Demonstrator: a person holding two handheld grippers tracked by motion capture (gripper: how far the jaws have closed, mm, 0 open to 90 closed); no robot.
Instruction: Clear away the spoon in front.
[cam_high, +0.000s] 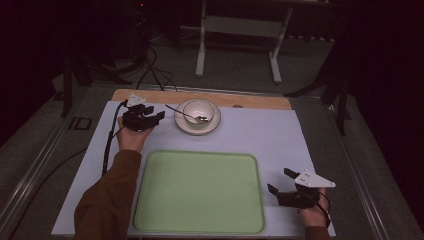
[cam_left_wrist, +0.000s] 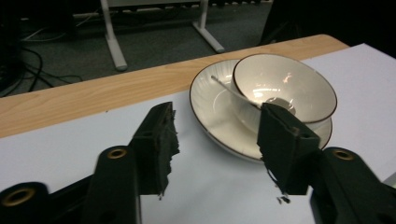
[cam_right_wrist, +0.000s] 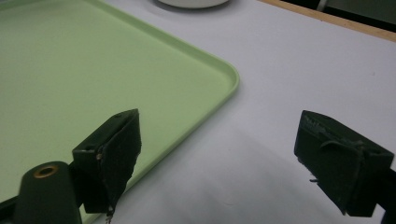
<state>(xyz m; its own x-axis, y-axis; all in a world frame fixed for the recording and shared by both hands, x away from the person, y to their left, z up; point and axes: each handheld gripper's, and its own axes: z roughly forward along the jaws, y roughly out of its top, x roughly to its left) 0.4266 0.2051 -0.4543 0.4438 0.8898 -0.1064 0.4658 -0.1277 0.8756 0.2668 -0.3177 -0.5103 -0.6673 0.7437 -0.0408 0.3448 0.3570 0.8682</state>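
Now I'm bringing the left gripper (cam_high: 150, 116), jaws wide and empty, beside the saucer (cam_left_wrist: 210, 105) | bowl (cam_high: 198, 111) fragile, glazed, slippery | I'm aiming for the saucer's rim

We see a dim room, its far side and both edges sunk in near darkness, with what light there is falling on the table (cam_high: 260, 132). The table top is white, with a strip of bare wood (cam_high: 250, 100) along its far edge. Beyond it lies a grey carpeted floor (cam_high: 235, 80). On that floor, far and centre, stands a white metal frame (cam_high: 239, 25) on two legs with flat feet. Black cables (cam_high: 152, 70) trail across the floor at the far left, near dark stand legs (cam_high: 75, 75). More dark legs (cam_high: 335, 90) slant at the far right. A small red light (cam_high: 142, 4) glows far left.
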